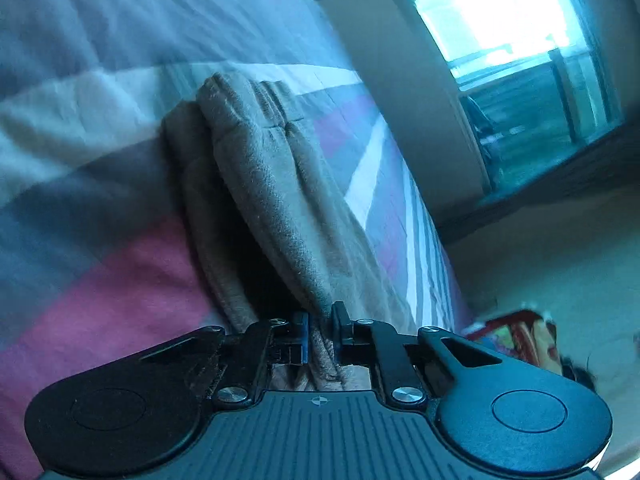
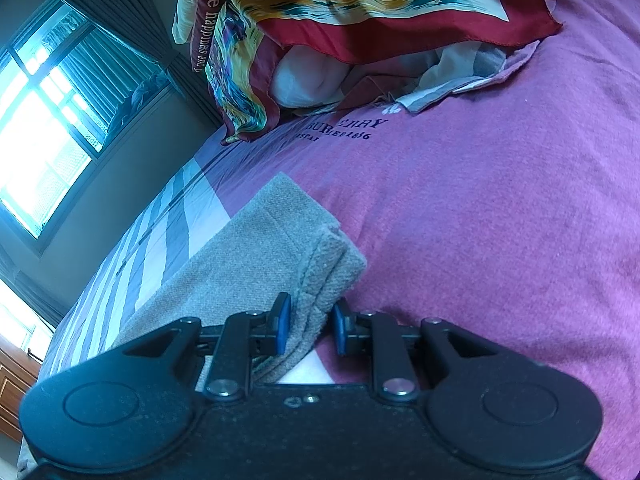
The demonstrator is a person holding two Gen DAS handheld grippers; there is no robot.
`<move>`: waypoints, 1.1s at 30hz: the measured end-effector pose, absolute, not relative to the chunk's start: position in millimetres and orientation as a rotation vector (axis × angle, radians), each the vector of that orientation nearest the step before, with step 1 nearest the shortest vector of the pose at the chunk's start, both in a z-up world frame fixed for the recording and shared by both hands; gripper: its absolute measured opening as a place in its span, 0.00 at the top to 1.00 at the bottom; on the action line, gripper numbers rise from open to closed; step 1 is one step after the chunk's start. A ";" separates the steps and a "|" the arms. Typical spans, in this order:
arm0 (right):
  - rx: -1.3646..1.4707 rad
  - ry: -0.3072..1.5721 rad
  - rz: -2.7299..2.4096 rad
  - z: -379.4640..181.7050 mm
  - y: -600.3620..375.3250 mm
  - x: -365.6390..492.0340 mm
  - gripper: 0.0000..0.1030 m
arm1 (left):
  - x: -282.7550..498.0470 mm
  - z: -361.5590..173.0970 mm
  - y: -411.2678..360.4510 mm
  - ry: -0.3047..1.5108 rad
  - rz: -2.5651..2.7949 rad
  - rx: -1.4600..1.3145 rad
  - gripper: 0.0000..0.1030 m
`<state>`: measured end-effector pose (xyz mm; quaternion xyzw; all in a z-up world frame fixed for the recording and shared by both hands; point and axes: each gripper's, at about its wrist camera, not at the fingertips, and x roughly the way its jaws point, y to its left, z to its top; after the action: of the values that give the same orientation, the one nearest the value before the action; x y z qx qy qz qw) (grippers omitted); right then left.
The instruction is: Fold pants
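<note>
Nearest in the left wrist view, left gripper (image 1: pixel 320 330) pinched tight on a bunched ridge of the grey pants (image 1: pixel 256 184), blue pads pressed into the cloth with barely a slit between them. Running away from that grip, a raised fold of the pants, ribbed hem end farthest off, lying on the striped bedspread (image 1: pixel 100 240). Left of the fold, broad pink and grey bands of cover with free room; right of it, white and purple stripes dropping away at the bed's edge, close beside the cloth. Beyond that edge, pale floor (image 1: pixel 560 264) with something red and yellow (image 1: pixel 516 336) lying on it, then a bright window (image 1: pixel 500 12) on the far wall. Over in the right wrist view, right gripper (image 2: pixel 308 326) closed partway on the stacked layers at a near corner of the same pants (image 2: pixel 256 256), left pad hard against the fabric, right pad at its other face. Folded edge of the pants running away to the far left, corner squared off. To the right, a wide stretch of pink cover (image 2: pixel 500 240), lettering printed farther up. At the far end, a patterned red and yellow scarf (image 2: pixel 340 4) heaped over white cloth, well apart from the pants. Striped bed edge and window (image 2: pixel 44 120) off to the left.
</note>
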<state>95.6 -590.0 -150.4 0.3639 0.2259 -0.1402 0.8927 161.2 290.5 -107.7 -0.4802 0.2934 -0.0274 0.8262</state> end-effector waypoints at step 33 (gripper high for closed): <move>0.753 0.457 -0.275 -149.2 -585.0 92.3 0.71 | 173.4 -77.1 164.9 0.679 0.057 -0.022 0.58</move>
<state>92.3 -585.0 -149.2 0.3631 0.2206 -0.1325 0.8955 173.4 164.9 -77.1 -0.0108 0.3327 0.0277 0.9425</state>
